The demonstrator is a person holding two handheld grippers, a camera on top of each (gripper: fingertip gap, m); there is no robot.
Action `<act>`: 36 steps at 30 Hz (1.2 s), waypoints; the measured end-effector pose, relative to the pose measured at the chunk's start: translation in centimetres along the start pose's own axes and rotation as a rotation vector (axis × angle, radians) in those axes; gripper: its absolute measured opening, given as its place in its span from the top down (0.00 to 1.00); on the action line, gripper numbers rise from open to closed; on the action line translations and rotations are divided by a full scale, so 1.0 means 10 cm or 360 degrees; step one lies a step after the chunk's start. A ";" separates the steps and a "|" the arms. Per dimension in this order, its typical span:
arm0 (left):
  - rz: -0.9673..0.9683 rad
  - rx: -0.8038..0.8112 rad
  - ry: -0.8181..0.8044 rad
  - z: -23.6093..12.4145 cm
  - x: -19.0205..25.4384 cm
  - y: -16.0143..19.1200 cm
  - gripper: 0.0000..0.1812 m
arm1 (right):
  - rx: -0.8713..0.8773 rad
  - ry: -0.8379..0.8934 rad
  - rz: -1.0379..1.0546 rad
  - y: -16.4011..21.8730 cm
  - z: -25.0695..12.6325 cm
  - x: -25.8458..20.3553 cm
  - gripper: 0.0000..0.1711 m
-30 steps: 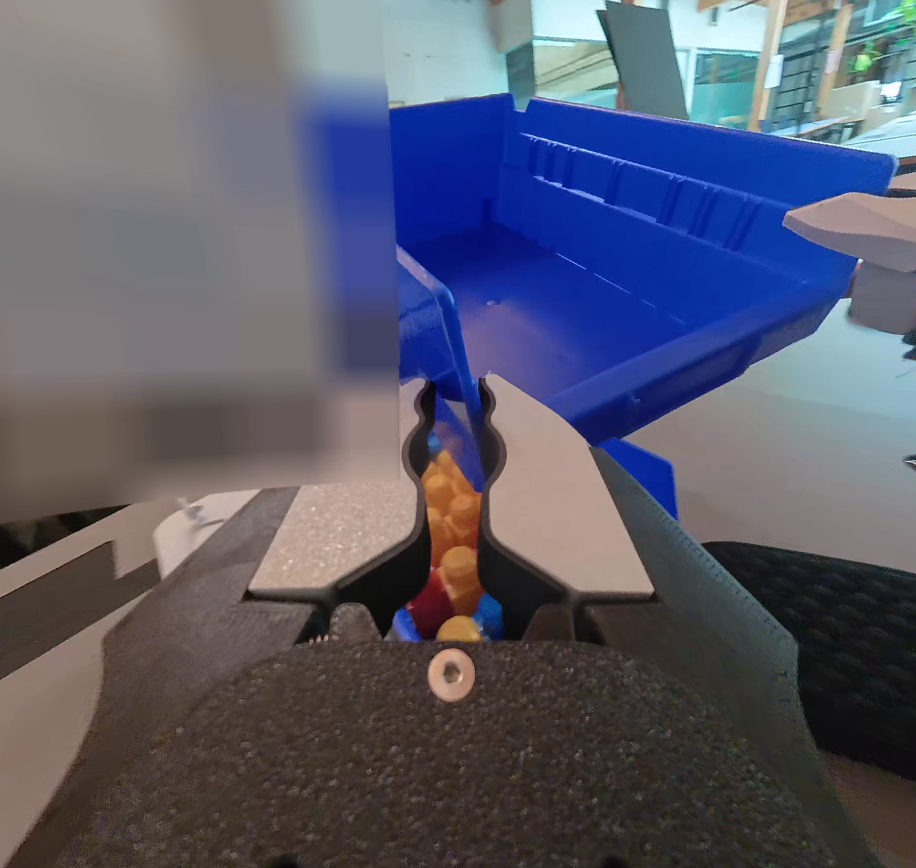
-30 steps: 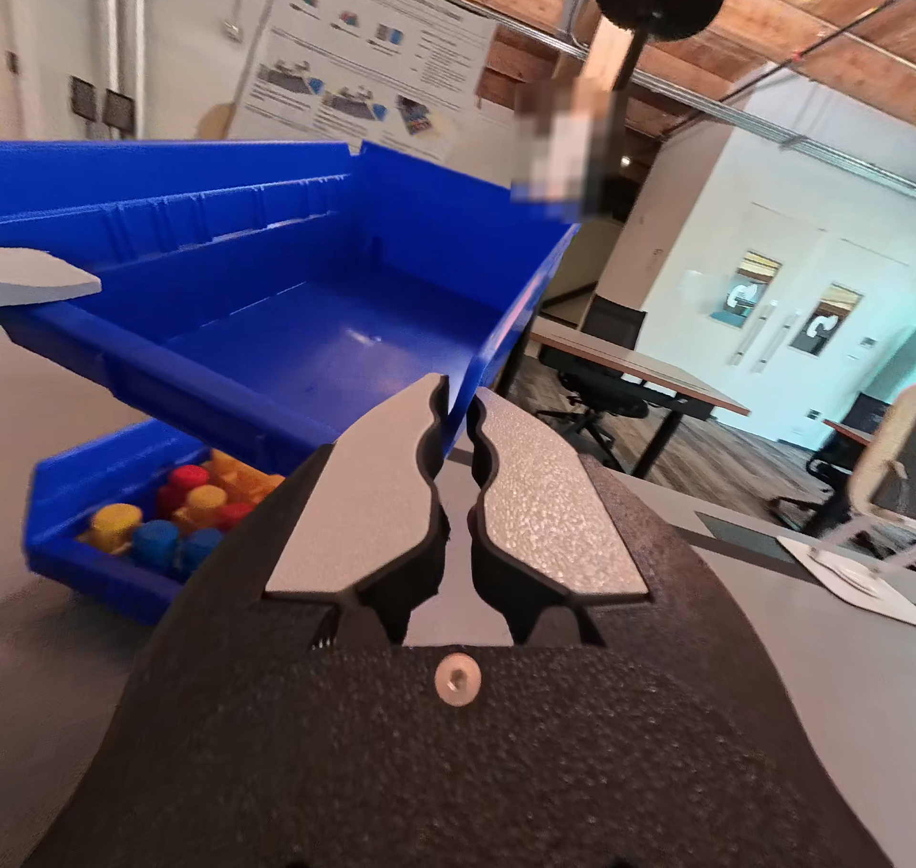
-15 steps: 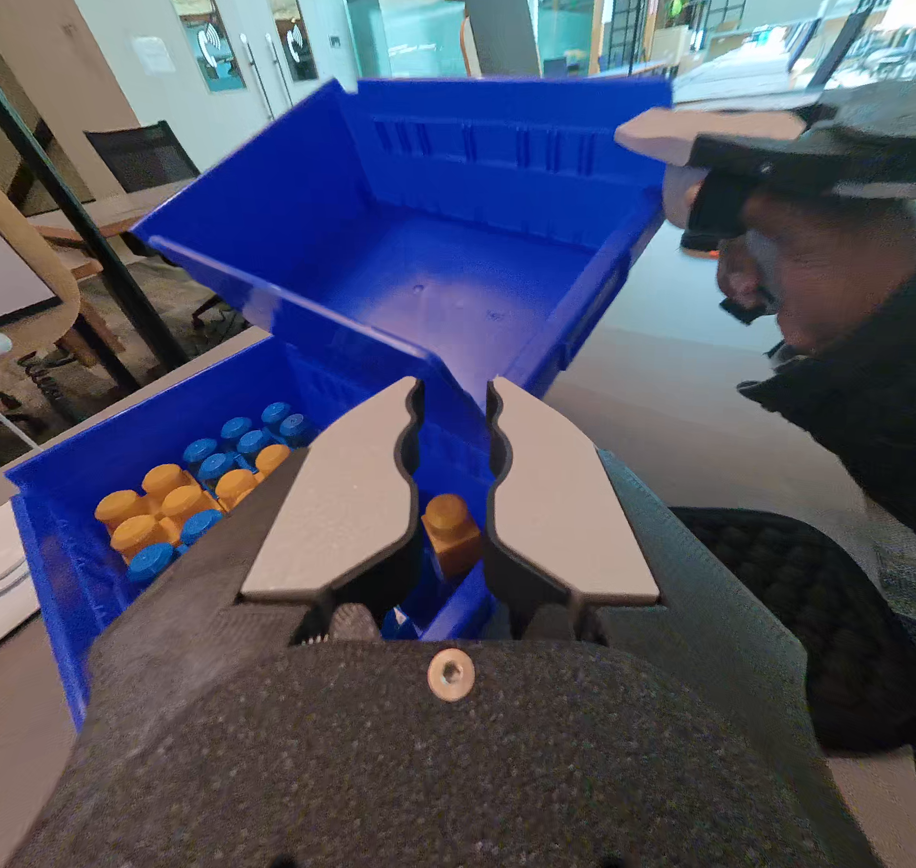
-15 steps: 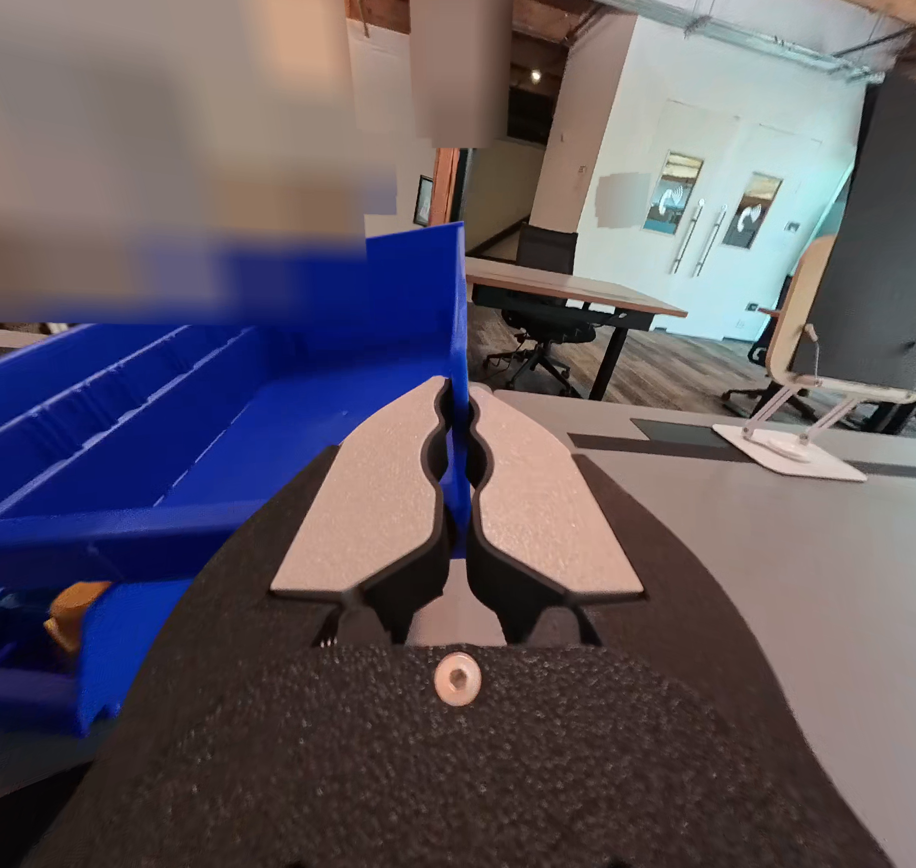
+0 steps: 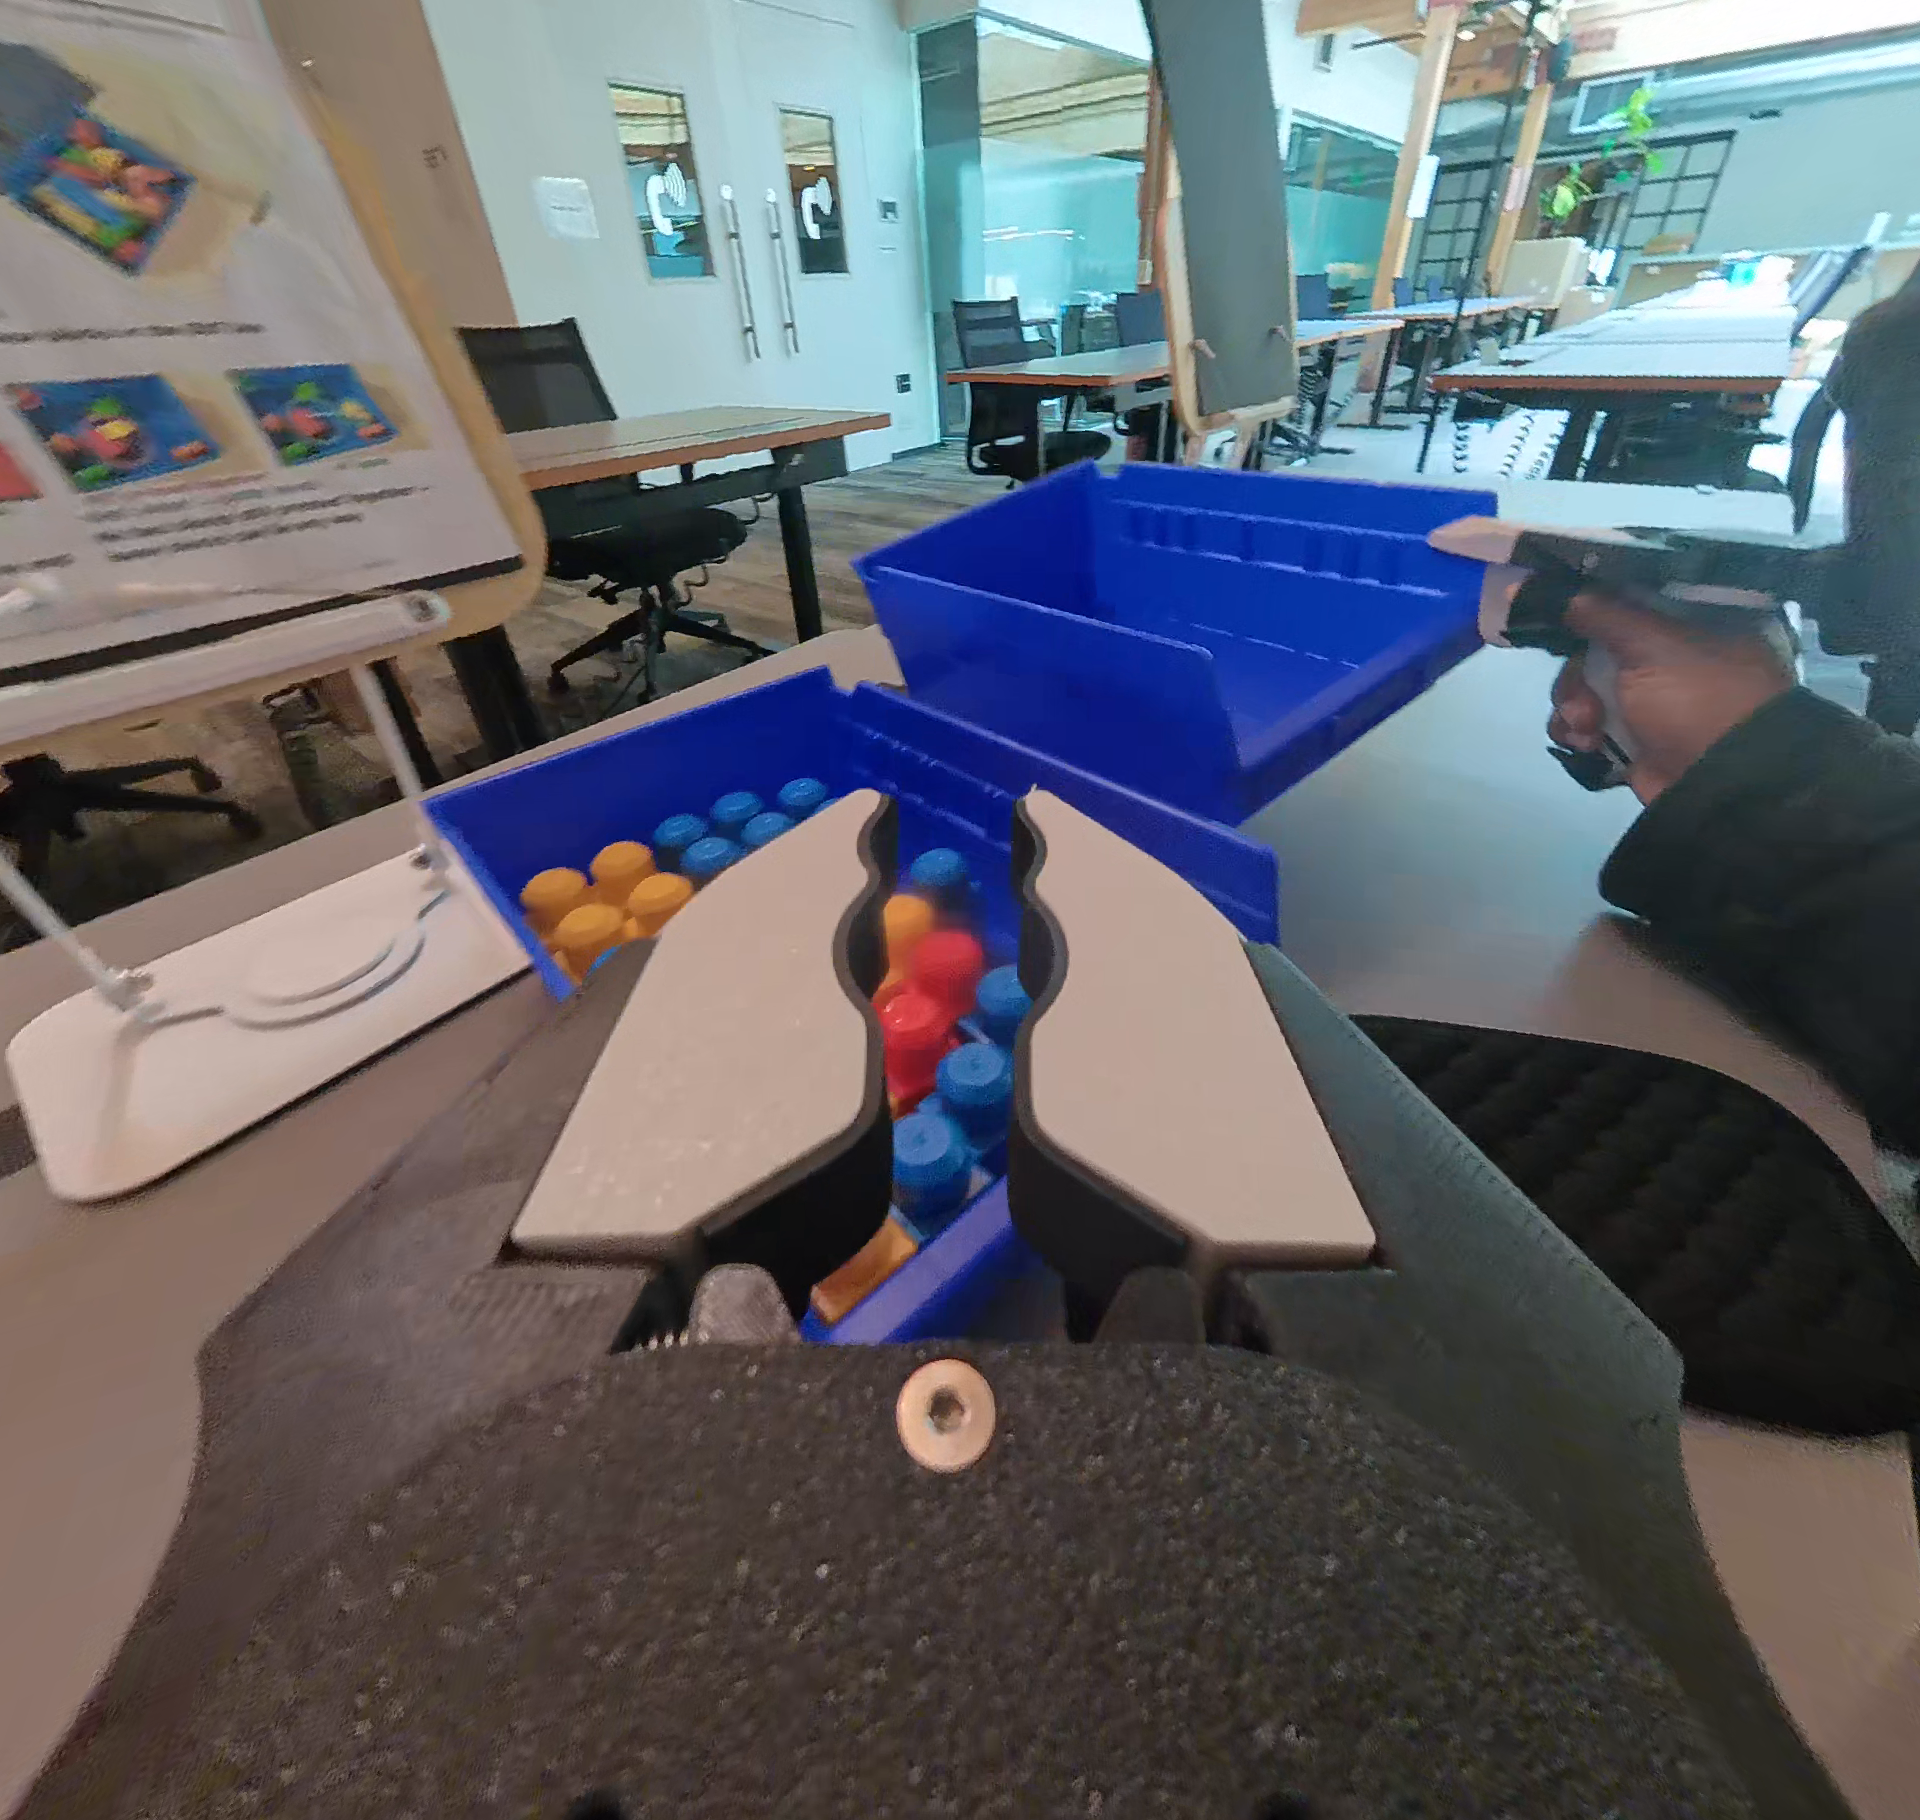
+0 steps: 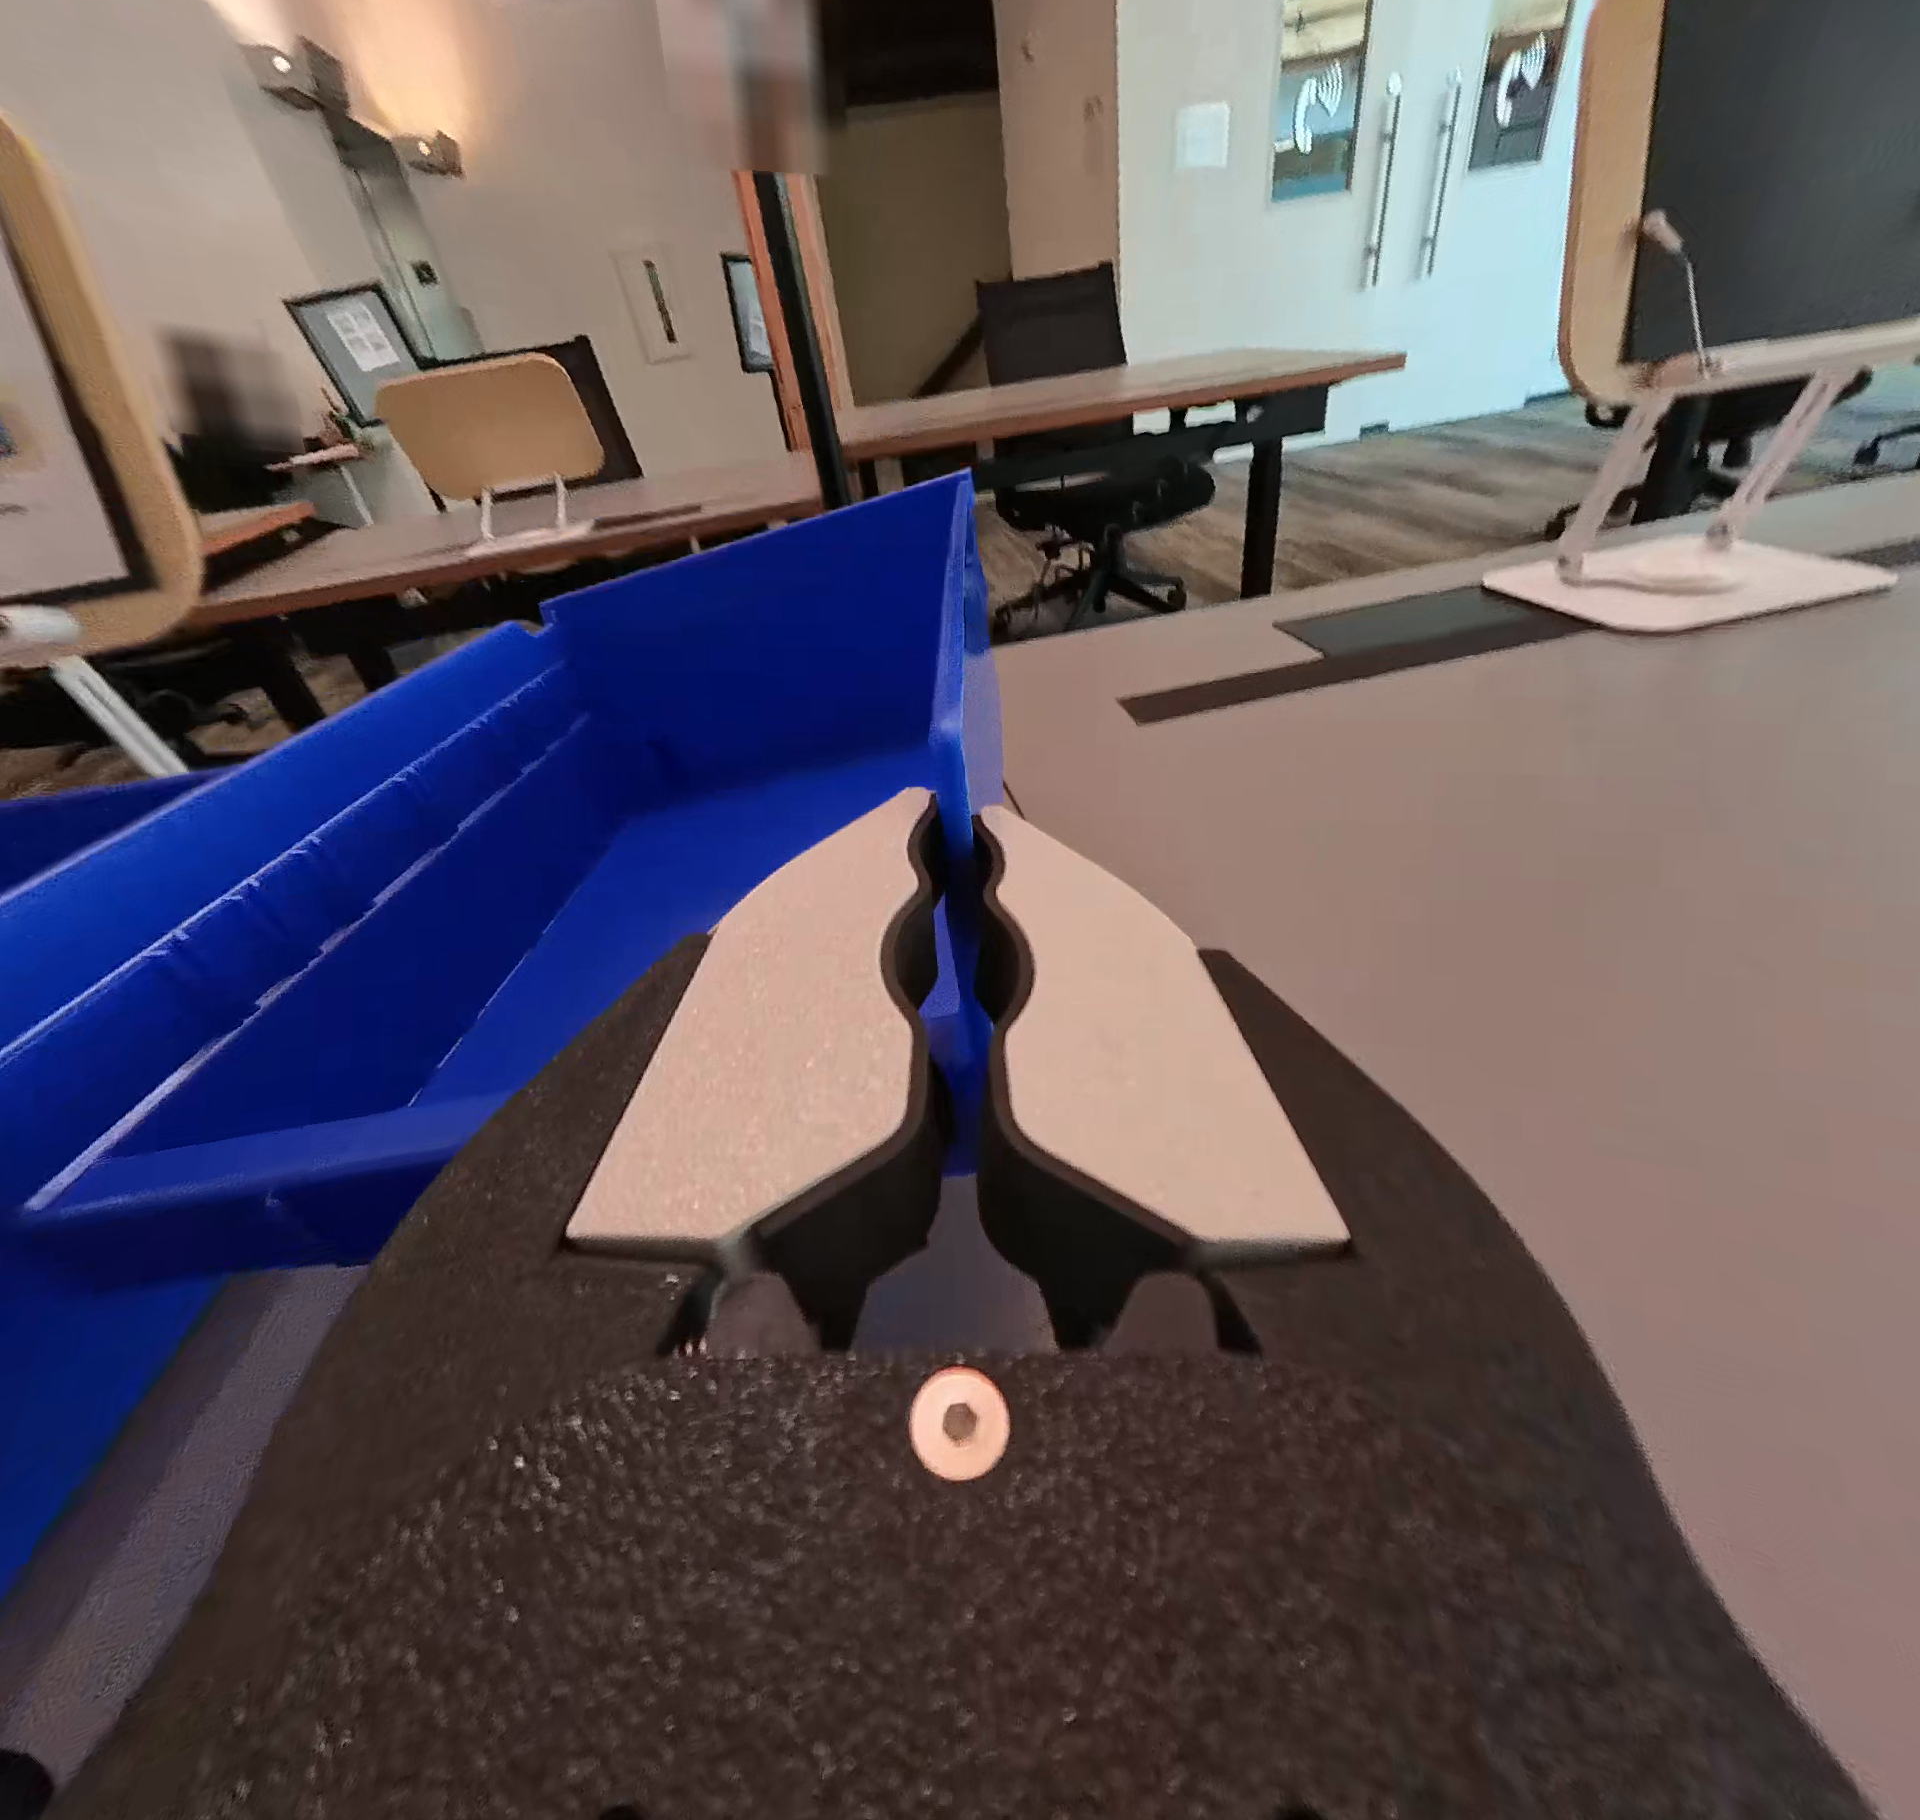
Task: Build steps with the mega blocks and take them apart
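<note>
A small blue bin (image 5: 582, 814) holds several orange (image 5: 603, 897), red (image 5: 940, 970) and blue (image 5: 966, 1084) mega blocks. My left gripper (image 5: 953, 804) is open and empty, just above the blocks. A large, empty blue bin (image 5: 1060, 648) stands behind the small one, close to level. My right gripper (image 6: 956, 820) is shut on the large bin's side wall (image 6: 956, 690), which runs between its jaws. It also shows at the right in the left wrist view (image 5: 1475, 544), held by a hand.
A tilted board on a white stand base (image 5: 208, 1032) is left of the small bin. A black mesh pad (image 5: 1662, 1199) lies at the right, near a dark sleeve (image 5: 1766, 835). Another stand (image 6: 1683, 586) is on the grey table (image 6: 1455, 939). Across from one pair of fingers to the other is roughly 40 cm.
The large bin came down from a steep tilt over the small bin to nearly level behind it. My left gripper opened off its wall and pulled back. My right gripper kept its hold.
</note>
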State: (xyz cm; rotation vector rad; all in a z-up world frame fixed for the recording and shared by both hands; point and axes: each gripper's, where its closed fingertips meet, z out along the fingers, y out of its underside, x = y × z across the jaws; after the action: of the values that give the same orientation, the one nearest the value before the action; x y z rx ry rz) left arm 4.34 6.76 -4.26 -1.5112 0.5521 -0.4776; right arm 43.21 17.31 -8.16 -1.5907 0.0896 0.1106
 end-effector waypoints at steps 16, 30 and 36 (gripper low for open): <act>-0.0137 -0.0053 -0.0209 -0.37 -0.58 0.26 0.89 | -0.0307 0.0046 0.0013 0.72 0.25 0.18 0.98; -0.0162 -0.0221 -0.0264 -0.30 -0.70 0.58 0.78 | -0.0064 -0.0463 -0.0324 -0.07 -0.45 -1.43 0.77; -0.0196 -0.0355 -0.0244 -0.17 -0.63 0.90 0.68 | -0.0425 -0.0710 -0.0280 0.55 -0.51 -2.26 0.70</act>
State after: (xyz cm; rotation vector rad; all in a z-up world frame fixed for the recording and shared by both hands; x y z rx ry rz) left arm -2.09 9.33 -12.96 -1.7866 0.4036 -0.3998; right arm 20.18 11.81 -10.65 -1.7949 -0.4274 0.3480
